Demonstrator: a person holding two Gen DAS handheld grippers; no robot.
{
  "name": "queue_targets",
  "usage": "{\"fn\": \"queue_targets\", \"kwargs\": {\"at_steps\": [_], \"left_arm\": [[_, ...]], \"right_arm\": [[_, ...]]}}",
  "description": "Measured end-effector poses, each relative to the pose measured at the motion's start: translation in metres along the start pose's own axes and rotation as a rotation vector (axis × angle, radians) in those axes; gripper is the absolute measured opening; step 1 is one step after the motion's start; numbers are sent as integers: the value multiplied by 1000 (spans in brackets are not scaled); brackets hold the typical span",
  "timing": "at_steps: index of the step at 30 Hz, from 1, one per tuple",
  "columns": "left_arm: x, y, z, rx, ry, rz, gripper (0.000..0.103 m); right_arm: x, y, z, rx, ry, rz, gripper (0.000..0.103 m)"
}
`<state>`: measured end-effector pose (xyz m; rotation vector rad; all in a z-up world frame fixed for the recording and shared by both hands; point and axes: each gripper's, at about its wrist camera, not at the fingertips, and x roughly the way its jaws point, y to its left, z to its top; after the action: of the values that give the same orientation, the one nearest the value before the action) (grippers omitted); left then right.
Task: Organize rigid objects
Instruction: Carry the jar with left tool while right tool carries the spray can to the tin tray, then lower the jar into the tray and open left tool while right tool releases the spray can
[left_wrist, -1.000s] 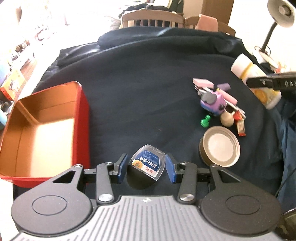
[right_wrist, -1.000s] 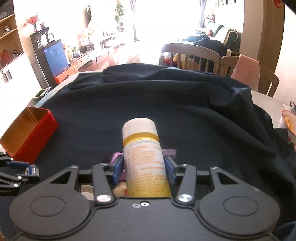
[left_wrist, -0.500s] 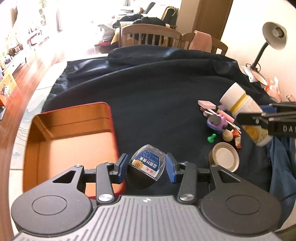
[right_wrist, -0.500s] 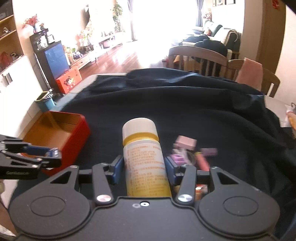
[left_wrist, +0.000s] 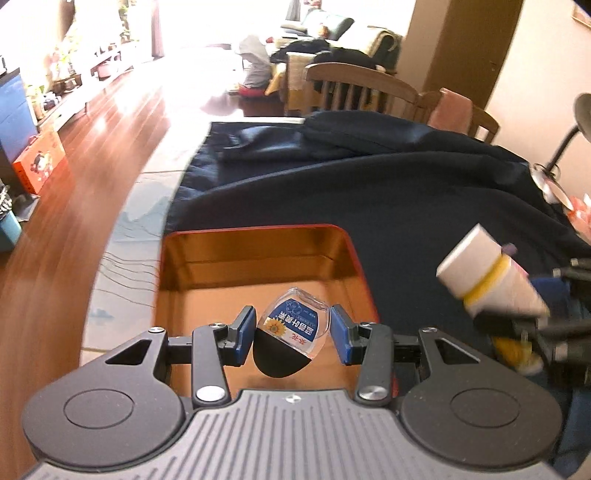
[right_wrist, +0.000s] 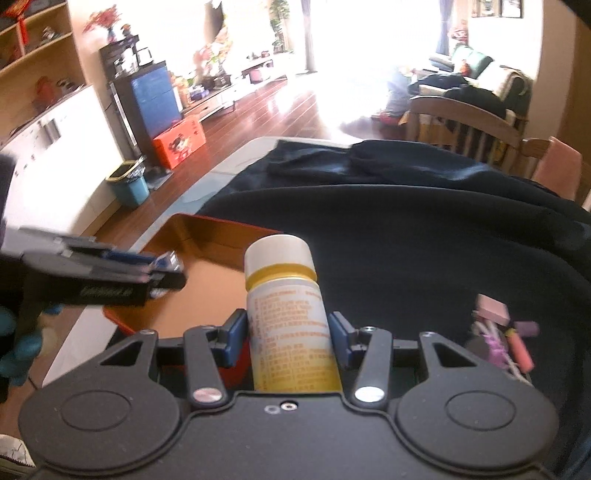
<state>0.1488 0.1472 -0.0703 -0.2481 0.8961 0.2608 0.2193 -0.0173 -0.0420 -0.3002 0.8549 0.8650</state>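
Red tin (left_wrist: 354, 258): open, gold-lined, on the dark-clothed counter (left_wrist: 424, 192); landmark for all entries.

Left tool (left_wrist: 291, 330): clamped on a small clear pack with blue label (left_wrist: 291, 326), held above the tin's near floor.

Right tool (right_wrist: 288, 338): clamped on a white-capped yellow bottle (right_wrist: 286, 295), at the tin's right edge.

Small toys (right_wrist: 498, 332): loose on the counter, right of the tin.

Step, as judged: carry-and-deposit. Next: lower each item into the tin, then release, one clear of the other.
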Motion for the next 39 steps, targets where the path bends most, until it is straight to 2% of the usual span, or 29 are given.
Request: {"fn": "queue_targets", "kwargs": {"at_steps": [9, 15, 23, 39], "left_arm": [[28, 32, 30, -8, 0, 42, 43], [54, 39, 42, 15, 34, 50, 43], [82, 39, 42, 53, 88, 45, 43], [111, 39, 32, 59, 141, 51, 43]], "right_arm": [[43, 52, 10, -113, 67, 29, 47], [73, 72, 15, -169, 100, 42, 47], [104, 86, 16, -232, 130, 66, 47], [131, 101, 6, -261, 174, 97, 47]]}}
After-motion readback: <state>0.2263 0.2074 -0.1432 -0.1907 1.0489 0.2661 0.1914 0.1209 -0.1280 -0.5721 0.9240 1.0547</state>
